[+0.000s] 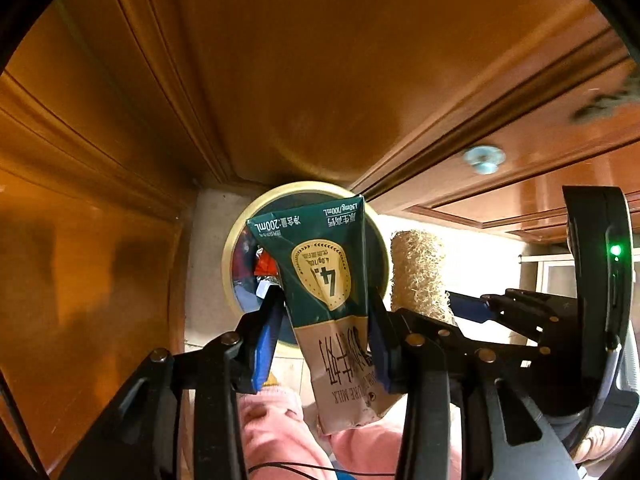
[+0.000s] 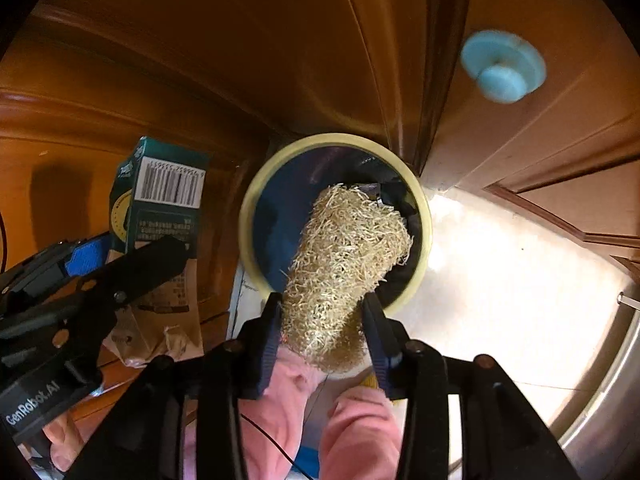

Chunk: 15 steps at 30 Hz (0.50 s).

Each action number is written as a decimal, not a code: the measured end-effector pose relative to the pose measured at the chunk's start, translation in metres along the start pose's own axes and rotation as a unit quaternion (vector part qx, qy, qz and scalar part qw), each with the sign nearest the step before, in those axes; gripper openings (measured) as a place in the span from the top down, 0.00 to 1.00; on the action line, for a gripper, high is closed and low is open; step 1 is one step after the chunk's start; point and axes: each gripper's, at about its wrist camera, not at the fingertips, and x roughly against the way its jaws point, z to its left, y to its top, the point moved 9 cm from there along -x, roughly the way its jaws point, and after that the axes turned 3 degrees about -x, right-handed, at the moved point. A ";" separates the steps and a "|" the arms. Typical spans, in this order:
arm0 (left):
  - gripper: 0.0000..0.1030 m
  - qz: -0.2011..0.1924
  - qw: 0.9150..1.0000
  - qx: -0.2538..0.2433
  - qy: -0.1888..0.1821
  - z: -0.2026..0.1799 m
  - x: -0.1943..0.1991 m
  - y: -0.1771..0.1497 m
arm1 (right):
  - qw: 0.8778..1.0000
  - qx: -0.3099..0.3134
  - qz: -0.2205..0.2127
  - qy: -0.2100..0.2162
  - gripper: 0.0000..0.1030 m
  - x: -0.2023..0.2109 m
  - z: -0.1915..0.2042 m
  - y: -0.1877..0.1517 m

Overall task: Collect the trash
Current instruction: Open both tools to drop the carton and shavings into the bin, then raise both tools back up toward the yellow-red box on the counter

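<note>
A flattened green-and-beige milk carton [image 1: 334, 308] is clamped between the blue pads of the left gripper [image 1: 326, 320], hung nose-down directly over the mouth of a round trash bin with a pale yellow rim [image 1: 236, 236] and a dark liner. Red and white scraps are already visible inside the bin.

A straw-coloured cylinder of coarse loofah fibre [image 2: 344, 264] sits between the pads of the right gripper [image 2: 322, 320] — both pads are seen touching its sides, so it is judged to be held, though perhaps only lightly. Its free end reaches over the bin opening in the right wrist view.

The bin is set on pale floor tile, tucked against brown wooden cabinet doors [image 1: 304, 60]; a light-blue round knob [image 2: 502, 68] is fixed to one door. Pink trouser legs [image 2: 360, 432] are seen below both tools.

Step in hand, as judged: the drop — both items are carried and aligned above the bin. Next move calls for both sets of jaws to be opened while the items are kept inside the rim line; the carton is wide and could catch on the rim if released off-centre.
</note>
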 end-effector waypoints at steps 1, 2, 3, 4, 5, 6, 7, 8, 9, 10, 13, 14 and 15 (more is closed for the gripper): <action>0.62 0.002 1.000 0.001 0.003 0.004 -0.008 0.000 | 1.000 -0.001 -0.002 0.000 0.58 -0.008 -0.002 0.002; 0.62 0.004 1.000 0.003 0.005 0.009 -0.015 -0.001 | 1.000 -0.001 -0.001 0.002 0.57 -0.016 -0.002 0.005; 0.58 0.007 1.000 0.005 0.003 0.014 -0.020 -0.002 | 1.000 -0.002 0.001 0.004 0.55 -0.023 0.000 0.006; 0.50 0.010 1.000 0.008 0.000 0.019 -0.025 -0.003 | 1.000 -0.003 0.005 0.005 0.54 -0.030 -0.001 0.007; 0.45 0.012 1.000 0.012 0.001 0.022 -0.031 -0.003 | 1.000 -0.003 0.008 0.006 0.52 -0.036 -0.004 0.007; 0.33 0.017 1.000 0.015 0.001 0.024 -0.034 -0.003 | 1.000 -0.002 0.011 0.007 0.51 -0.040 -0.002 0.008; 0.27 0.019 1.000 0.017 0.004 0.022 -0.037 -0.002 | 1.000 0.000 0.013 0.005 0.51 -0.043 -0.002 0.008; 0.25 0.020 1.000 0.019 0.008 0.026 -0.039 -0.003 | 1.000 0.000 0.013 0.005 0.48 -0.046 -0.001 0.010; 0.23 0.020 1.000 0.019 0.011 0.029 -0.039 -0.004 | 1.000 0.000 0.013 0.006 0.46 -0.047 0.000 0.010; 0.22 0.019 1.000 0.020 0.012 0.032 -0.040 -0.004 | 1.000 0.001 0.012 0.008 0.45 -0.048 0.002 0.010; 0.22 0.020 0.999 0.019 0.018 0.035 -0.040 -0.007 | 1.000 0.004 0.009 0.008 0.45 -0.046 0.006 0.008; 0.22 0.019 0.999 0.017 0.020 0.036 -0.038 -0.007 | 1.000 0.003 0.008 0.009 0.45 -0.048 0.003 0.009; 0.21 0.018 0.999 0.017 0.023 0.035 -0.036 -0.008 | 1.000 0.002 0.006 0.010 0.45 -0.046 0.004 0.008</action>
